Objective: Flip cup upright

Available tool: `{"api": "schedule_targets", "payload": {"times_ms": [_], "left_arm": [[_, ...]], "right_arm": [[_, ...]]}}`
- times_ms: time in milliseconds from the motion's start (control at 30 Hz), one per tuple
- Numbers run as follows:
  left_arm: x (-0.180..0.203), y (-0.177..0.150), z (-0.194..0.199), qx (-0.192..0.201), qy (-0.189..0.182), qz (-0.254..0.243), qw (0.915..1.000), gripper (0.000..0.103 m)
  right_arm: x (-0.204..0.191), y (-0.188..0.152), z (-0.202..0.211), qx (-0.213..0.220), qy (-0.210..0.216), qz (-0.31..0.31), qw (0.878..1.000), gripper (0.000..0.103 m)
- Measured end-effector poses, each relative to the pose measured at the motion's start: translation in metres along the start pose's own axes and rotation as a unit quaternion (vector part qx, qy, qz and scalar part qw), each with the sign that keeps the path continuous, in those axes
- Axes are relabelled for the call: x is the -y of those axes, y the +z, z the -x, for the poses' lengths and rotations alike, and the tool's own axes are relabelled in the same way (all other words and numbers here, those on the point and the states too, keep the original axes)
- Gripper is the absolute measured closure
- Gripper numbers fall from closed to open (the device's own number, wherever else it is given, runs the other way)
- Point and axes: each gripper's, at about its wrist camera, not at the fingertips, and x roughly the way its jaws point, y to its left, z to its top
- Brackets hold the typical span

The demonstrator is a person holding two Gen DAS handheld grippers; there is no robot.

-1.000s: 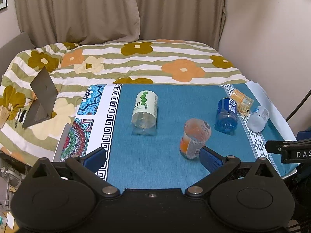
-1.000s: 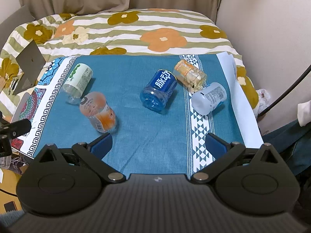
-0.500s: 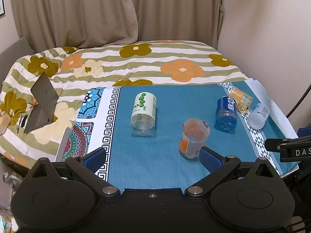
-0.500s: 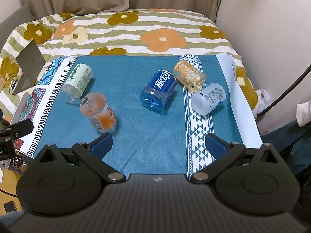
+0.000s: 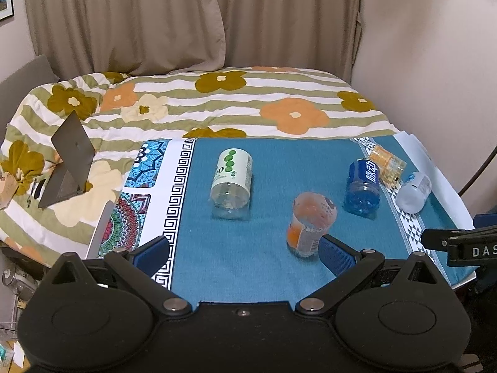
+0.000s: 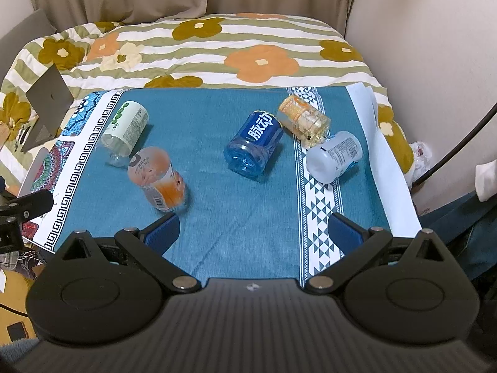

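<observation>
Left gripper (image 5: 245, 253): jaws spread wide, holding nothing.
Right gripper (image 6: 253, 233): also wide apart, nothing between.
Orange cup (image 5: 310, 223): on its side on the teal cloth (image 5: 267, 267), just off the left gripper's right finger at 1 o'clock.
Blue cup (image 6: 254, 144): lying at 12 from the right gripper.
Green-dot cup (image 5: 231, 180): lying at 12 from the left gripper.
</observation>
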Motion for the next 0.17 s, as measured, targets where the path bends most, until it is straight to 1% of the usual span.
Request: {"api": "schedule_targets", "payload": {"times_ms": [100, 167], "left_arm": [[-0.0019, 0.0, 0.001, 0.011, 0.008, 0.003, 0.9999, 0.0], [-0.0033, 0.0003, 0.0013, 0.014, 0.017, 0.003, 0.9997, 0.0]], "right_arm": [[0.0013, 0.0004, 0.0006, 0.009, 0.021, -0.006, 1.0, 0.0], [0.0004, 0.0004, -0.0019, 0.018, 0.038, 0.005, 0.999, 0.0]]}}
